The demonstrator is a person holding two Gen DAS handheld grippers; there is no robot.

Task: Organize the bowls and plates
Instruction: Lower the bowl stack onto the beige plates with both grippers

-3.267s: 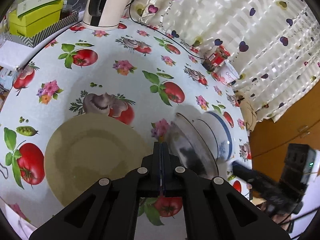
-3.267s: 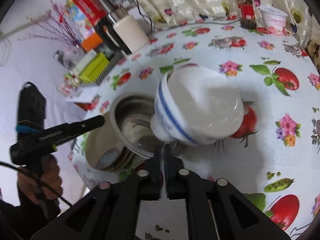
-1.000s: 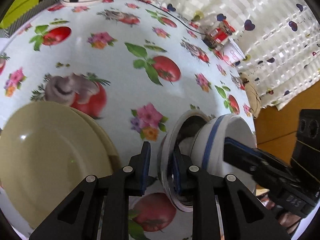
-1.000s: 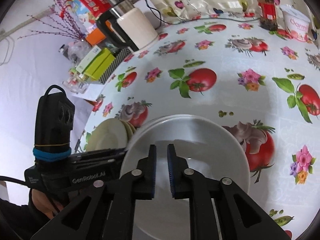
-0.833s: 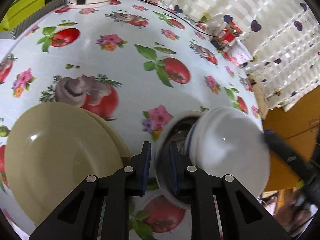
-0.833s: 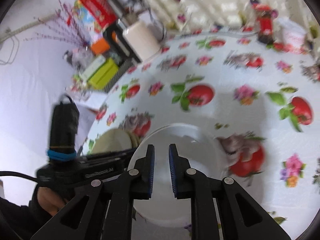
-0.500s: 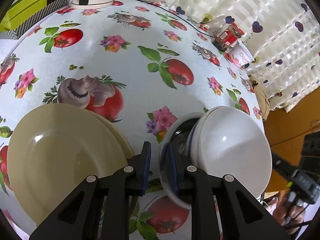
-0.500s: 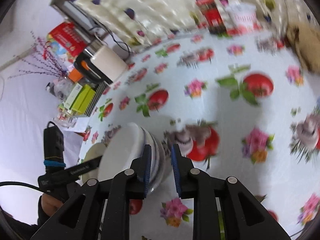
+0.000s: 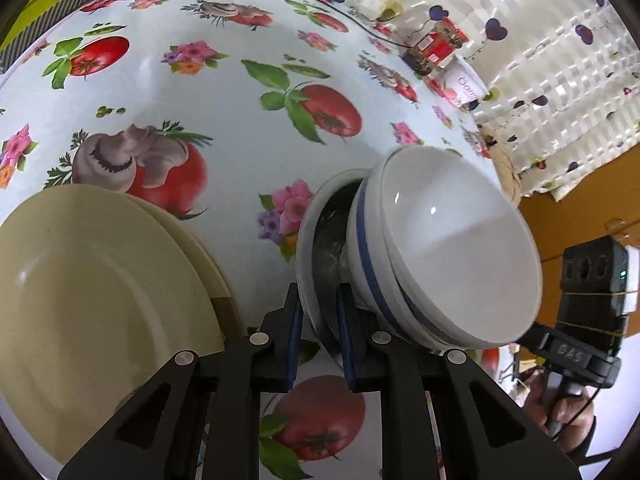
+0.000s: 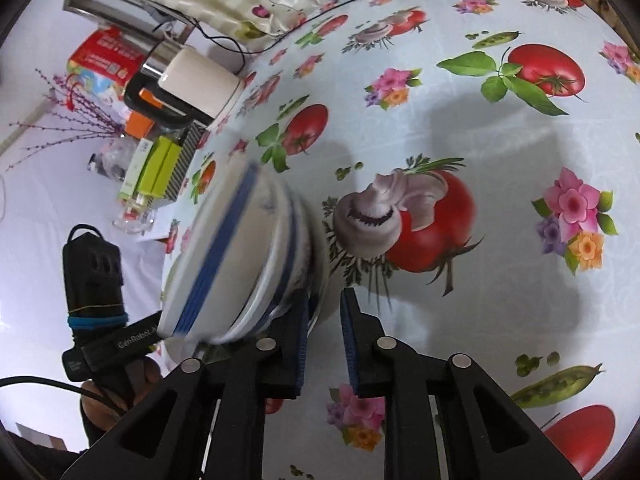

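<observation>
My left gripper (image 9: 319, 338) is shut on the rim of a steel bowl (image 9: 320, 252). White bowls with blue bands (image 9: 448, 256) sit nested inside it. The stack is tilted to the right. Stacked cream plates (image 9: 92, 292) lie just left of the gripper. In the right wrist view the bowl stack (image 10: 240, 256) is blurred and tilted left, in front of my right gripper (image 10: 325, 342). The right gripper is open and empty, its left finger close to the stack's edge.
The table has a tomato and flower print cloth (image 9: 192, 92). An electric kettle (image 10: 192, 84), green boxes (image 10: 156, 172) and a red packet stand at the far edge. A jar (image 9: 436, 44) and a yoghurt tub (image 9: 464, 84) stand by the curtain.
My right gripper set the white bowl into the stack, opened and drew back to the right. My left gripper closed on the steel bowl's rim and the stack now tips.
</observation>
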